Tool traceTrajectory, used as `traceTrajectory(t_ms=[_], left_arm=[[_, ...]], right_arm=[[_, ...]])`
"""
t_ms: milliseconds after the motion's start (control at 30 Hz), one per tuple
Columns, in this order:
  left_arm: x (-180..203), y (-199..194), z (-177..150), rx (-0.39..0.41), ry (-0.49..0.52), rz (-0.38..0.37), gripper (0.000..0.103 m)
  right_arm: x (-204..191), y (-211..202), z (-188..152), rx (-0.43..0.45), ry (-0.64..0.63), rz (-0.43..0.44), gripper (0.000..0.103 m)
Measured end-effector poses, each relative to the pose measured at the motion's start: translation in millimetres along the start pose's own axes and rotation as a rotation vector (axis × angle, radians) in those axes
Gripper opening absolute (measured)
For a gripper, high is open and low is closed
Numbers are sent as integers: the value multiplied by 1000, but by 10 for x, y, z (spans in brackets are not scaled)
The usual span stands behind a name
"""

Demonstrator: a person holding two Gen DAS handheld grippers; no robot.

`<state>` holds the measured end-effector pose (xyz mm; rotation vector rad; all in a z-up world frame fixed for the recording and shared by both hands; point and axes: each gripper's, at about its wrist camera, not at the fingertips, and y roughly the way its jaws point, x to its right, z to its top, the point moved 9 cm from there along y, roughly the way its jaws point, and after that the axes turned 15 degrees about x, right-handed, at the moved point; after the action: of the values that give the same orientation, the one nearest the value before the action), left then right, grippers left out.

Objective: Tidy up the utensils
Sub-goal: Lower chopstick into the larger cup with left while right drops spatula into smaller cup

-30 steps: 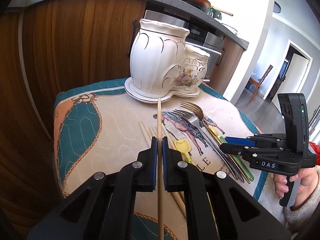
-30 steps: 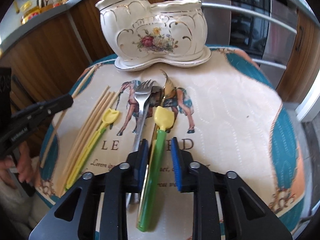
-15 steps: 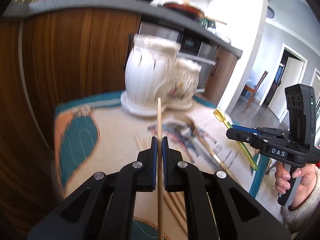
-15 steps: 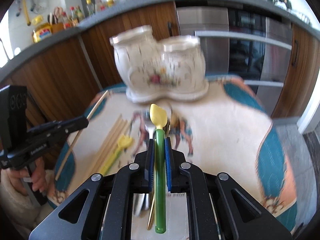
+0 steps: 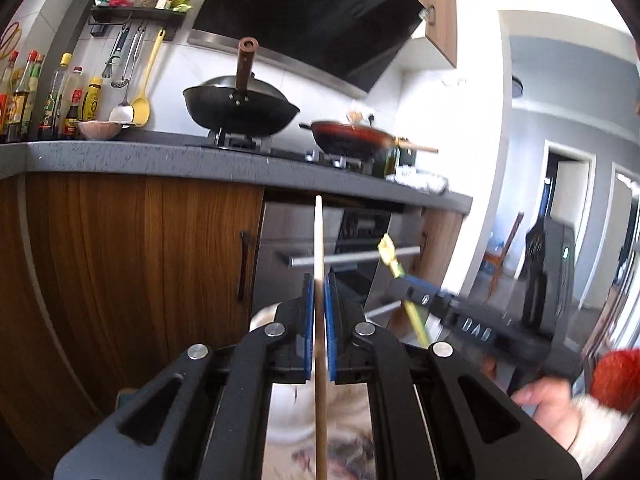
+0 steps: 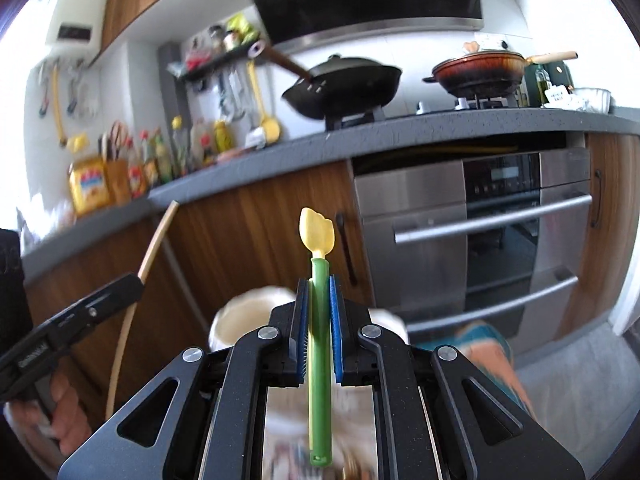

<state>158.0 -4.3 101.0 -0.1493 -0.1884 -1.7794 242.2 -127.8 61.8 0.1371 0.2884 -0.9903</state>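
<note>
While the thin wooden chopstick [image 5: 319,248] sat clamped in the left gripper [image 5: 319,312], the right gripper [image 6: 319,312] gripped a green, yellow-tipped utensil [image 6: 319,320].

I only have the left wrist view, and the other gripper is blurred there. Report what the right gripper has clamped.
Observer: The right gripper is shut on a green-handled scoop, yellow head up past the pads.
Operator: Describe my chopstick from the side.
Observer: The chopstick sticks out above and below the left gripper, tilted.
Operator: Locate the holder.
Observer: The cream holder shows its rim low in the right wrist view, beyond the right gripper's fingers.
</note>
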Motion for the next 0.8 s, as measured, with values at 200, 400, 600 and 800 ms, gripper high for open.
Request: traceTrajectory(t_ms=[200, 400, 600, 800], left_arm=[[-78, 607, 294, 69, -38, 41, 5], [-85, 917, 153, 91, 54, 107, 5], [-180, 979, -2, 128, 108, 164, 5], [-280, 837, -101, 115, 92, 179, 5]], right_arm=[[226, 482, -45, 6, 124, -2, 11], [397, 563, -185, 14, 143, -18, 11], [428, 628, -324, 7, 95, -47, 11], [413, 597, -433, -17, 50, -53, 11]])
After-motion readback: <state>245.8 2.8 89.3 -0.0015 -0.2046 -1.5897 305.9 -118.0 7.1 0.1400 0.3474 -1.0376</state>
